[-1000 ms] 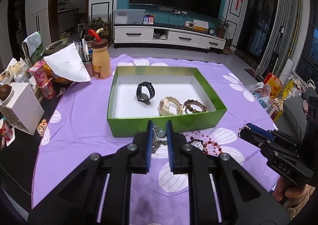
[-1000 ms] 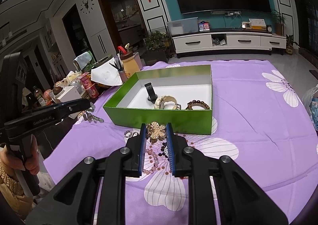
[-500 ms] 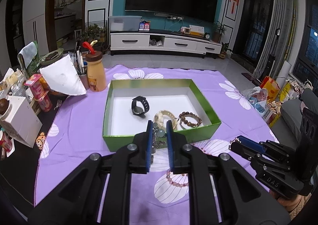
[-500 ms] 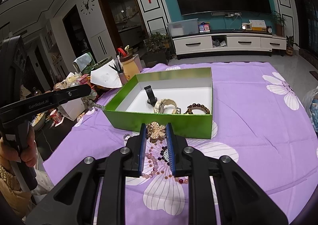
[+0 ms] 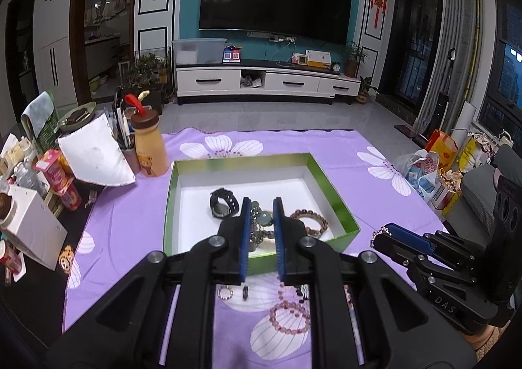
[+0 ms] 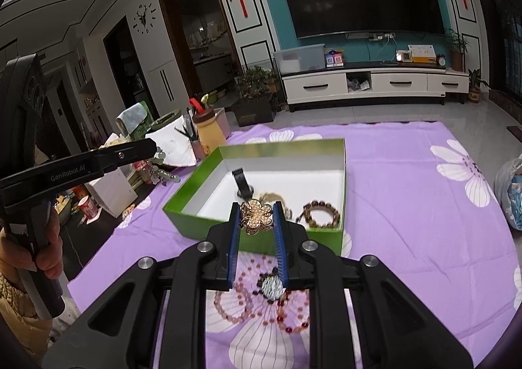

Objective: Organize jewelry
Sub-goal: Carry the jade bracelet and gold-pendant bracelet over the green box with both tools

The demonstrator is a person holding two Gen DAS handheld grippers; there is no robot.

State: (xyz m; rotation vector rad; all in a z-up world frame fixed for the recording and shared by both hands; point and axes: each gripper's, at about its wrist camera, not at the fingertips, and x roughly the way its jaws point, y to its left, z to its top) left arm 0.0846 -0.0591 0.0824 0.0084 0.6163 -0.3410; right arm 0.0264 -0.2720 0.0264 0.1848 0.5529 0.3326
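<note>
A green box (image 5: 331, 186) with a white floor sits on the purple flowered cloth; it also shows in the right wrist view (image 6: 195, 191). Inside lie a black watch (image 5: 222, 202), a brown bead bracelet (image 5: 310, 217) and a pale bracelet, mostly hidden. My left gripper (image 5: 260, 211) is shut on a pale green bead piece (image 5: 262, 217), held above the box's near side. My right gripper (image 6: 256, 217) is shut on a gold flower brooch (image 6: 256, 216), raised over the box's front wall. Pink bead bracelets (image 5: 290, 317) and several small pieces (image 6: 272, 286) lie on the cloth.
A yellow bottle (image 5: 150, 147), a pen cup, a white paper sheet (image 5: 94, 154), snack cartons and a white box (image 5: 29, 228) crowd the table's left side. Two small rings (image 5: 225, 291) lie on the cloth by the box's front. Bags stand on the floor at right.
Both grippers have risen from the cloth with their pieces and moved forward, so each now hangs over the green box's near side.
</note>
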